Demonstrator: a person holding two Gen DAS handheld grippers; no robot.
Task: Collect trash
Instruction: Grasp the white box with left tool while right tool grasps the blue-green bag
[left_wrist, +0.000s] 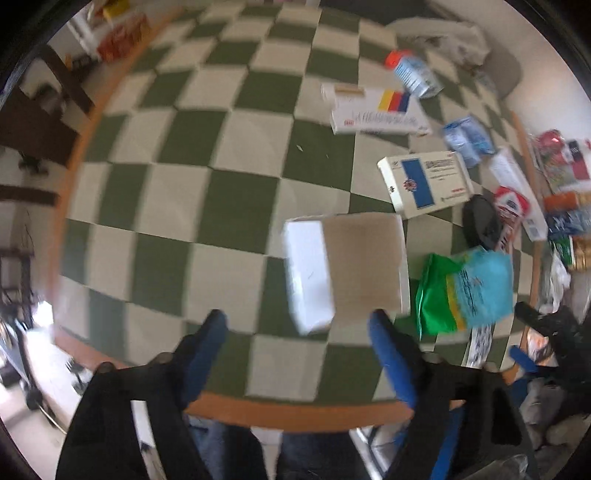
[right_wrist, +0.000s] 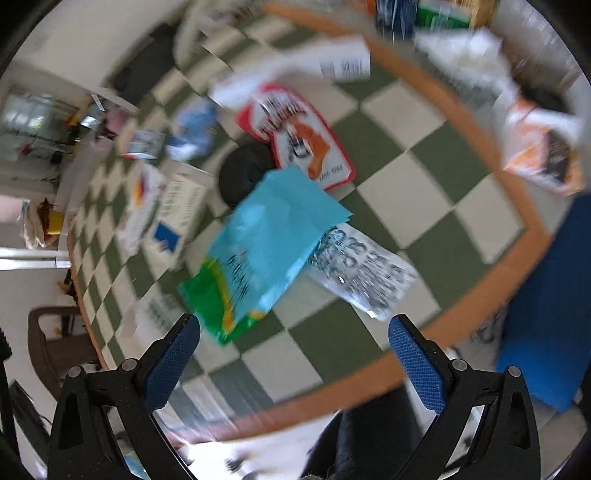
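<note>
The right hand-held gripper (right_wrist: 293, 354), released (left (left_wrist: 297, 354) too), has the wrapper (right_wrist: 266, 243) at 12 o'clock, long axis running 1 to 7.

Counted on the checked bench (left_wrist: 236, 155):

Cardboard boxes, three: one white and brown box (left_wrist: 343, 269) nearest the front edge, one white box with a blue panel (left_wrist: 424, 184), and one long white box with a yellow, red and blue patch (left_wrist: 376, 110).

Green and light-blue pouches, one (left_wrist: 465, 291).

Clear printed wrappers, one (right_wrist: 364, 273), lying just beside that pouch.

Red-bordered flat packets, one (right_wrist: 295, 136).

Black round objects, one (right_wrist: 245, 173); what it is cannot be told.

Small blue and white packs, one (left_wrist: 467, 138).

Bottles with an orange cap, one (left_wrist: 413, 72).

The heap at the bench's right edge is too blurred to count.
</note>
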